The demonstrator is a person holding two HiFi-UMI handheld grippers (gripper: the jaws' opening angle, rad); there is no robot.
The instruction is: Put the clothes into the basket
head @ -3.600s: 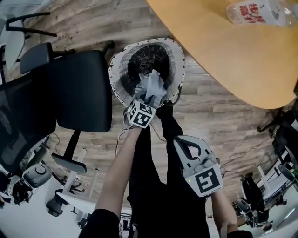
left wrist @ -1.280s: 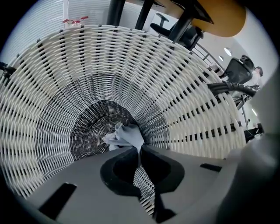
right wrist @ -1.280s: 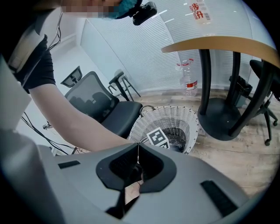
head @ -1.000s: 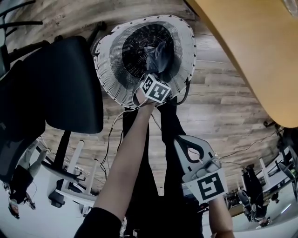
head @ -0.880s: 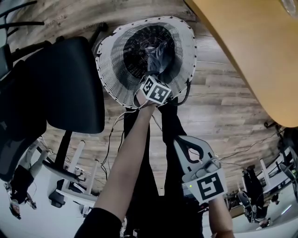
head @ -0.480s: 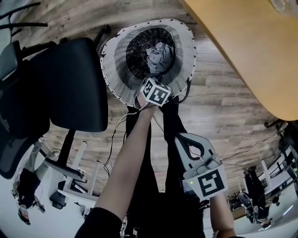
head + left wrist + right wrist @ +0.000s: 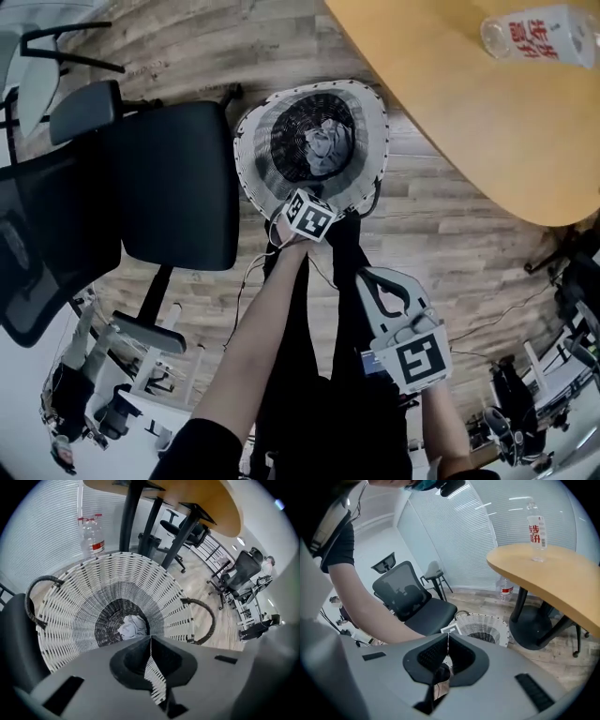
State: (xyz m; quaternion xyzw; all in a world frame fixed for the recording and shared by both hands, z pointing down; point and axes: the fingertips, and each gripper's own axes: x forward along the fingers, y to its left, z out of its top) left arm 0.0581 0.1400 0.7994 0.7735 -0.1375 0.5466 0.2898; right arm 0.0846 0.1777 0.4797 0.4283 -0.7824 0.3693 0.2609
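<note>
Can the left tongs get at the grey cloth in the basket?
Probably yes: the left tongs hang above the open basket and nothing covers the cloth, though they are shut.

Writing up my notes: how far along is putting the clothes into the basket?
Done: a grey garment lies at the bottom of the wicker basket. In hand: nothing; the left gripper, over the basket's near rim, and the right gripper are both shut and empty. Left: no other clothes show in any view, so the job looks finished.
</note>
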